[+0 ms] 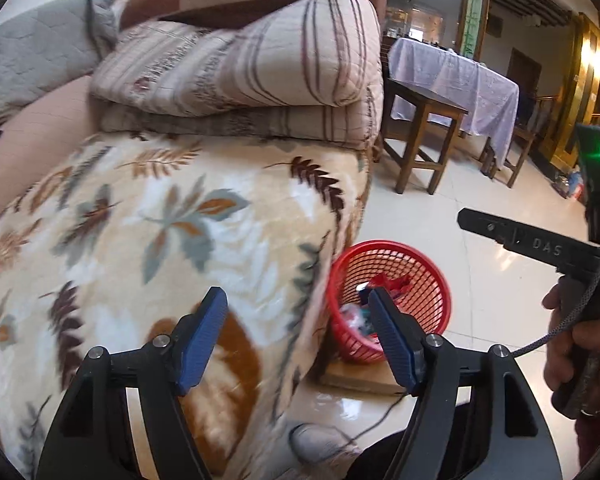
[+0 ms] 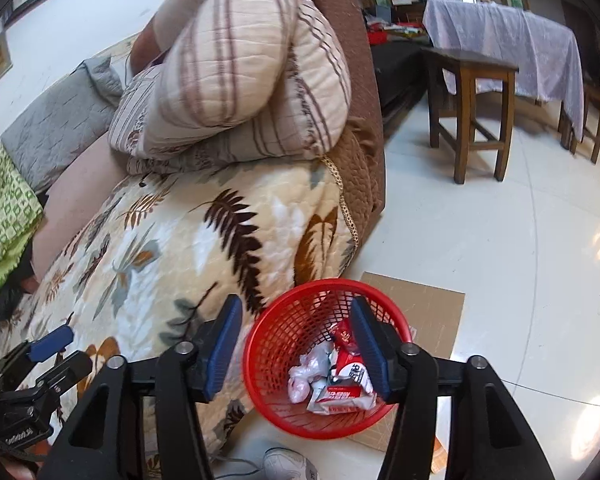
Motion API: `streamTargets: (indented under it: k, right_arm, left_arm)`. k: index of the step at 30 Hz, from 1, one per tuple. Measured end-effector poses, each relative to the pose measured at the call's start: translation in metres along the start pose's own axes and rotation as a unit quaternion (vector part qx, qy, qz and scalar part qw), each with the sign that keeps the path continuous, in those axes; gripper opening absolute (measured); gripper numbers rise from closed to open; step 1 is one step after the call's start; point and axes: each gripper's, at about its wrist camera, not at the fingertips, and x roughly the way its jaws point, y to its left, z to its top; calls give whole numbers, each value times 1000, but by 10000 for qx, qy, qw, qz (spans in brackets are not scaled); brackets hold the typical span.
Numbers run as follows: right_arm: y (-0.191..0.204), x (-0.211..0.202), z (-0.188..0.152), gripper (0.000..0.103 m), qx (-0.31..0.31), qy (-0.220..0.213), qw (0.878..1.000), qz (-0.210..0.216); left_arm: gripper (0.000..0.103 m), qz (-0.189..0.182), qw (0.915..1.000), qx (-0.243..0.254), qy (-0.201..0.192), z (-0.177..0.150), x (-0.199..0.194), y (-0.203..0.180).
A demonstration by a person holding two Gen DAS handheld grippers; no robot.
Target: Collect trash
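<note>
Holding both tools released, we see the left gripper gaping empty over the leaf-print blanket; at four o'clock, the red basket sits on cardboard, wrappers inside, under our right gripper, also empty.

We see leaf-print blanket on the bed | striped folded quilt atop it | wooden stool | cloth-draped table | cardboard sheet on floor
</note>
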Motion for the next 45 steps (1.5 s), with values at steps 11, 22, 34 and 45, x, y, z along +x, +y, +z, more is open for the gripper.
streamTargets:
  k: [11, 22, 34, 45]
  right_arm:
    - [37, -62, -42, 81, -239, -505, 9941, -932]
    - [24, -103, -110, 83, -563, -565, 9838, -1603]
    - [30, -101, -120, 83, -685, -508, 9837, -1585]
    - [32, -93, -120, 84, -699, -392, 9842, -1580]
  left_arm:
    - [83, 1130, 9904, -56, -793, -48, -88, 13]
    - [90, 1863, 9774, -278, -963, -95, -110, 33]
    - [90, 1733, 9818, -214, -744, -101, -94, 33]
    - [90, 1745, 9822, -131, -679, -101, -89, 31]
